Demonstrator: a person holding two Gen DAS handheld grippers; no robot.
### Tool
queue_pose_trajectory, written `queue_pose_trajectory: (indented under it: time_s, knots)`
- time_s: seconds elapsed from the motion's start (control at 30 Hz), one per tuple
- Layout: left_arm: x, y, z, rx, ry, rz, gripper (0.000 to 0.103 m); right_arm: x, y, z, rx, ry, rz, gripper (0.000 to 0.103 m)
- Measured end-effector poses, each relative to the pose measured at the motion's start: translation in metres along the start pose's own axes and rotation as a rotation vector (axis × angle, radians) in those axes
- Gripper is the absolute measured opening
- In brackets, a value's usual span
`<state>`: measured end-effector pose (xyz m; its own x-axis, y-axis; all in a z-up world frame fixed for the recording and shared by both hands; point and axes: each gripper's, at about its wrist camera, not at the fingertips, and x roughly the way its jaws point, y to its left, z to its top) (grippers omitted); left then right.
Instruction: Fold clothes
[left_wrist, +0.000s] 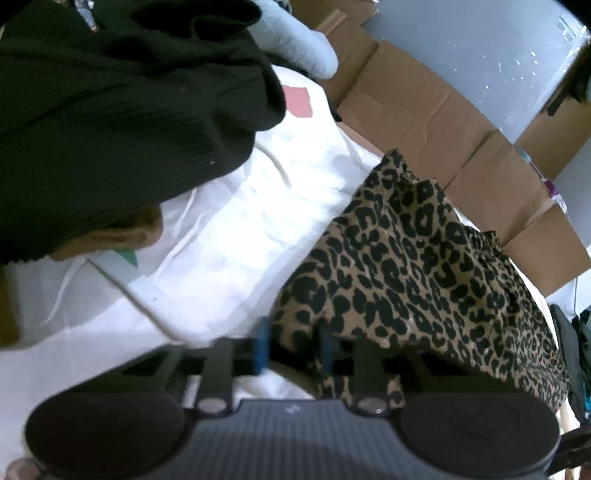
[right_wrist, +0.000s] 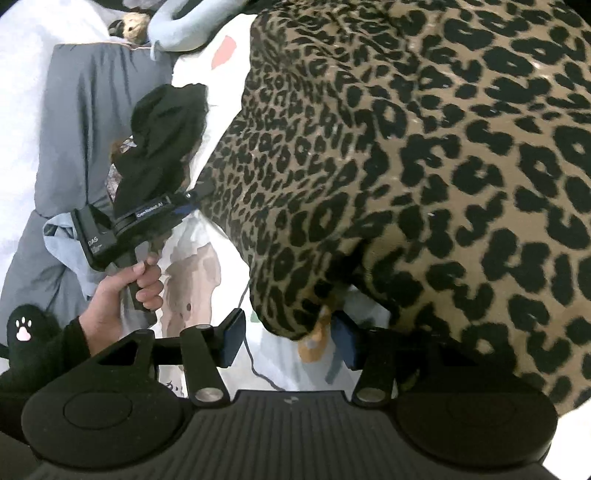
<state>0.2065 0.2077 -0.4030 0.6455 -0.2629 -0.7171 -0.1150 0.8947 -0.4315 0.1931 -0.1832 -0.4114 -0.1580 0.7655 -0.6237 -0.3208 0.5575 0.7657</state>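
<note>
A leopard-print garment (right_wrist: 406, 166) fills most of the right wrist view, lifted over the white printed sheet (right_wrist: 192, 240). It also shows in the left wrist view as the leopard-print garment (left_wrist: 424, 266), draped over my left gripper's right finger. My left gripper (left_wrist: 293, 349) has its blue pads close together with a fold of that fabric between them. From the right wrist view, the left gripper (right_wrist: 194, 197) pinches the garment's left edge, held by a hand (right_wrist: 140, 280). My right gripper (right_wrist: 290, 341) stands wide, and the garment's lower fold hangs between its pads.
A black garment (left_wrist: 110, 122) lies on the white sheet (left_wrist: 240, 229) at the left. Flattened cardboard boxes (left_wrist: 443, 122) stand behind. A grey duvet (right_wrist: 85, 129) and a light blue cushion (right_wrist: 181, 26) lie to the left in the right wrist view.
</note>
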Motion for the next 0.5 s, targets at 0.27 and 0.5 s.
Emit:
queue_pose_trajectory:
  time_s: [0.27, 0.5]
  knots:
    - [-0.029, -0.018, 0.01, -0.001, -0.006, -0.023, 0.007, -0.01, -0.004, 0.008, 0.044, -0.019, 0.072, 0.001]
    - [-0.054, -0.034, 0.025, 0.007, -0.024, -0.035, 0.007, -0.026, -0.018, 0.018, 0.156, -0.046, 0.152, 0.001]
